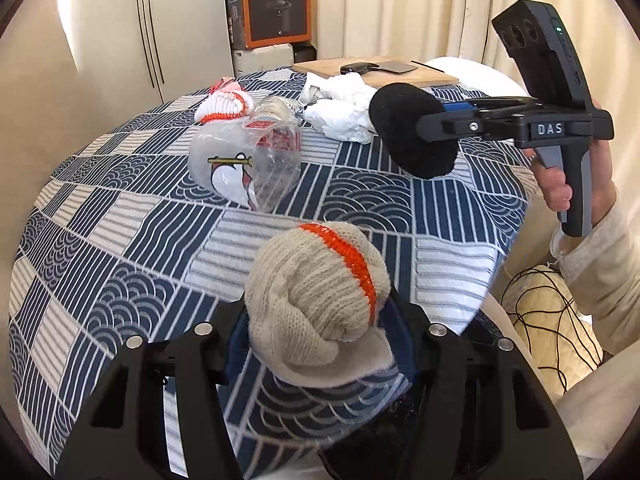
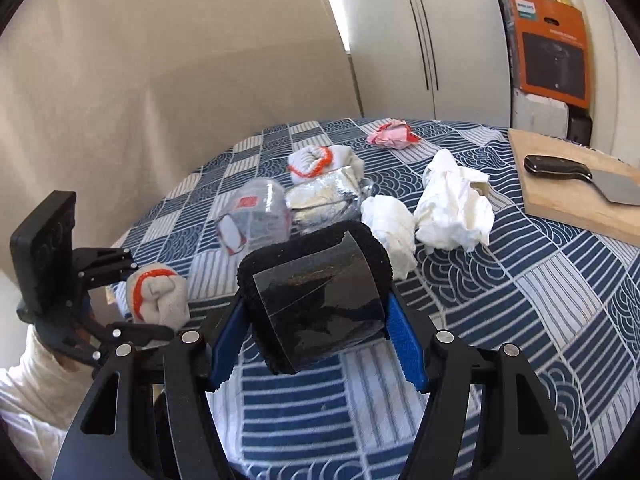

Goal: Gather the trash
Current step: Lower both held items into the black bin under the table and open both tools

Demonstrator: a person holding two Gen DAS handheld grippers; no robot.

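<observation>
My left gripper (image 1: 320, 340) is shut on a balled beige knitted glove with an orange stripe (image 1: 312, 280), held just above the blue patterned tablecloth (image 1: 120, 240). From the right wrist view that same glove (image 2: 160, 296) sits in the left gripper (image 2: 132, 296) at the left edge. My right gripper (image 2: 316, 340) is shut on a black fuzzy roll wrapped in glossy dark film (image 2: 316, 280), lifted off the table. In the left wrist view the black roll (image 1: 400, 120) hangs at the upper right in the right gripper (image 1: 436, 118), which a hand holds.
On the cloth lie a crushed clear plastic bottle (image 2: 252, 220), a foil wad (image 2: 324, 200), two crumpled white tissues (image 2: 452, 208), a white-orange glove ball (image 2: 316, 162) and a pink wrapper (image 2: 392, 134). A wooden cutting board (image 2: 576, 200) with a knife (image 2: 560, 168) sits at the far right.
</observation>
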